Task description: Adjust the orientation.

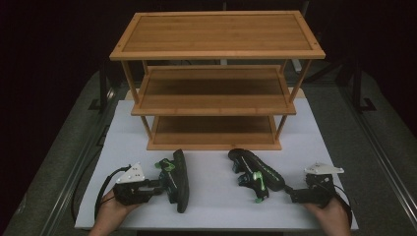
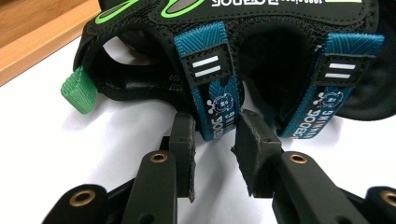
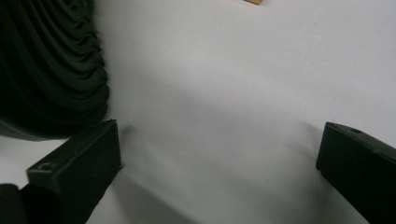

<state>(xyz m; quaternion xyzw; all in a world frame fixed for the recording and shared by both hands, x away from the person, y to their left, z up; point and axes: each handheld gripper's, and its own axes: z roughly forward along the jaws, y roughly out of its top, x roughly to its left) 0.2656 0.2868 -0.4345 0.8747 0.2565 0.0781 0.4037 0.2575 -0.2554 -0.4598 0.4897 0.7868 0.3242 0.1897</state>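
Two black sandals with green trim and blue straps lie on the white table top point(image 1: 216, 201). The left sandal point(image 1: 178, 181) rests on its side, straps facing my left gripper point(image 1: 160, 184). In the left gripper view, my left gripper point(image 2: 215, 123) has its pads against both edges of one blue strap point(image 2: 212, 88), so it is shut on the strap. The right sandal point(image 1: 255, 169) lies at an angle, with my right gripper point(image 1: 290, 194) just off its near end. In the right gripper view, my right gripper point(image 3: 219, 135) is wide open over bare table, beside the ribbed black sole point(image 3: 51, 70).
A three-tier bamboo shelf rack point(image 1: 216, 34) stands at the back of the table, all its shelves bare. Its bottom shelf edge point(image 1: 214, 146) is close behind the sandals. A person's hands hold both grippers at the table's near edge.
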